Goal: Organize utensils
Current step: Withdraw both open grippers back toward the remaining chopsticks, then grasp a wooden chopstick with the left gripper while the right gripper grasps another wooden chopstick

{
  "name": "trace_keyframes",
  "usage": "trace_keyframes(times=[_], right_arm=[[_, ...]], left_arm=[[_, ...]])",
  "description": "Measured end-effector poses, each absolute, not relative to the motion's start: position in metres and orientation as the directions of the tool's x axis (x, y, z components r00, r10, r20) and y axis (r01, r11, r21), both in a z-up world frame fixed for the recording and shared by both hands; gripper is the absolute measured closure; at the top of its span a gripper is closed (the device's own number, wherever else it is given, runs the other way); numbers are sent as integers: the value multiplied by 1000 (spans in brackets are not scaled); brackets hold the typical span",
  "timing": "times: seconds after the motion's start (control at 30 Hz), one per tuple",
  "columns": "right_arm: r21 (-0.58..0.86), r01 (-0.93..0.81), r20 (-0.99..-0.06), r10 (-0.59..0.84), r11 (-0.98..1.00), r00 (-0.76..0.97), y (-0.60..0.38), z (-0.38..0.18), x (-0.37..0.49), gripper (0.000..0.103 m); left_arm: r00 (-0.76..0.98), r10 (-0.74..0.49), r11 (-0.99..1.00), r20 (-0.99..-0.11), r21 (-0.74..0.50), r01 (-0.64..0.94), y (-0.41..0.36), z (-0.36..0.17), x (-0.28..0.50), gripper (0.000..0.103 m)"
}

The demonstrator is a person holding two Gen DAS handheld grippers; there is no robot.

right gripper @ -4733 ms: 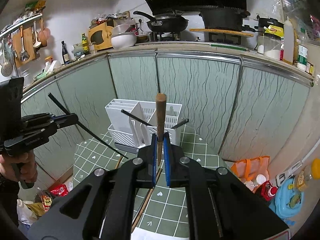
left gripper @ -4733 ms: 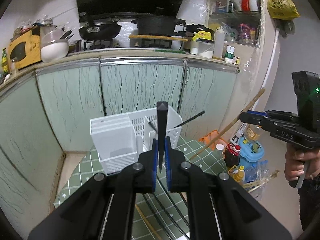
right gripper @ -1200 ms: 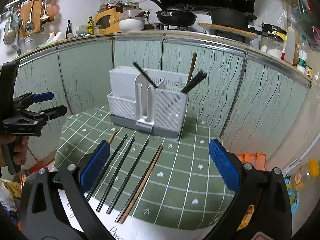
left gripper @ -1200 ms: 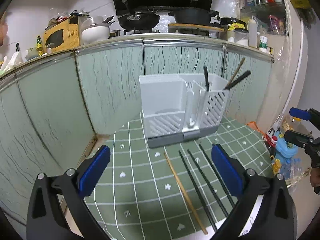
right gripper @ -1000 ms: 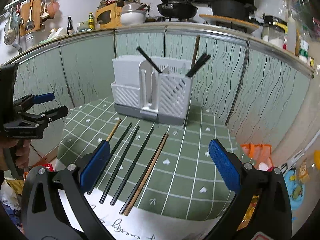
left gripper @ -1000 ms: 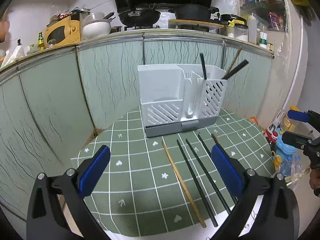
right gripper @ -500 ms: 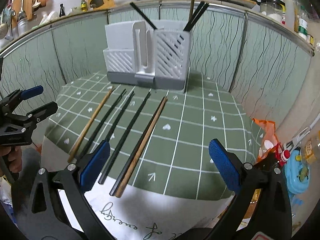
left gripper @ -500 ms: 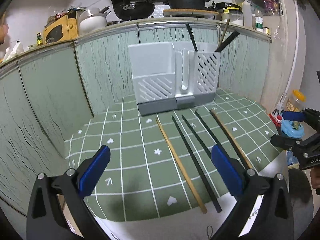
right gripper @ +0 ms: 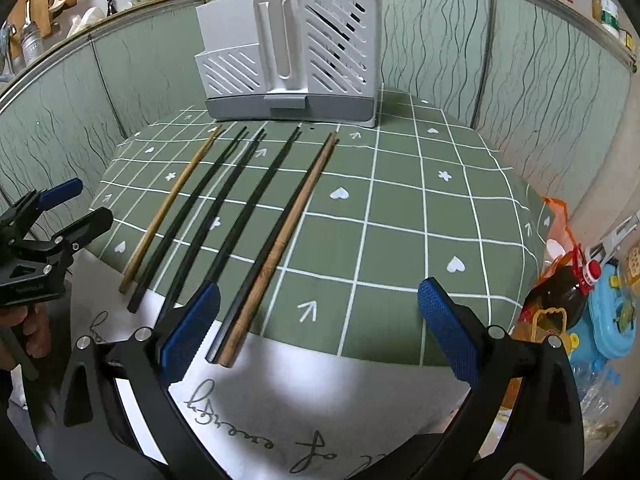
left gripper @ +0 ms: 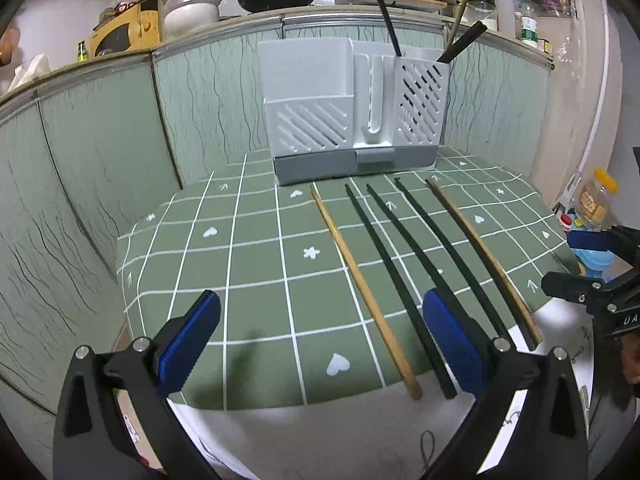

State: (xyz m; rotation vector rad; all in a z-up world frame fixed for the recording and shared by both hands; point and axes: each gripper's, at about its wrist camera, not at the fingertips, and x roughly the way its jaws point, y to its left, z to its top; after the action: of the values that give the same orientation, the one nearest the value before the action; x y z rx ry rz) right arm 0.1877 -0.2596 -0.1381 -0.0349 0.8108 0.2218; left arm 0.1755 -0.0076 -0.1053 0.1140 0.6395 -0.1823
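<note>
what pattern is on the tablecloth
Green tablecloth with a white grid, small hearts and arrows; clearest in the right wrist view.

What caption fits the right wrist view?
Open right gripper above five loose chopsticks on the green cloth, white utensil holder behind.

Five chopsticks lie in front of the white slotted plastic utensil holder: three black chopsticks and two brown wooden chopsticks. Four more chopsticks stand inside the holder.

Green tablecloth, white grid, hearts; white-grey utensil holder; black chopsticks; tan wooden chopstick.
</note>
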Motion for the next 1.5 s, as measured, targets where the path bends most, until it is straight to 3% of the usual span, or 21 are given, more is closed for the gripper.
trace_keyframes(times=[0.2, 0.33, 0.63, 0.7, 0.83, 1.2, 1.37, 1.5], right_arm=[[38, -163, -727, 139, 986, 672, -258, -148, 189, 9], [36, -140, -739, 121, 989, 663, -253, -157, 193, 22], [69, -139, -729, 145, 988, 669, -241, -157, 197, 41], [28, -110, -738, 95, 994, 668, -237, -160, 199, 52], [23, -83, -737, 73, 996, 672, -236, -161, 202, 63], [29, -80, -721, 77, 996, 689, -231, -161, 201, 89], [7, -85, -714, 65, 996, 698, -227, -162, 197, 96], [25, -74, -707, 70, 997, 704, -230, -162, 194, 96]], left_arm=[[778, -112, 985, -618, 33, 168, -6, -115, 176, 4], [780, -91, 989, -619, 33, 142, -6, -121, 175, 4], [781, -82, 992, -619, 23, 123, -6, -128, 173, 4], [782, -83, 992, -618, 21, 122, -7, -129, 173, 4], [781, -89, 992, -618, 14, 124, -10, -129, 174, 5], [738, -95, 988, -668, 29, 153, -33, -140, 185, 59], [742, -77, 983, -666, 75, 170, -45, -144, 180, 93], [746, -71, 986, -662, 68, 154, -44, -145, 179, 95]])
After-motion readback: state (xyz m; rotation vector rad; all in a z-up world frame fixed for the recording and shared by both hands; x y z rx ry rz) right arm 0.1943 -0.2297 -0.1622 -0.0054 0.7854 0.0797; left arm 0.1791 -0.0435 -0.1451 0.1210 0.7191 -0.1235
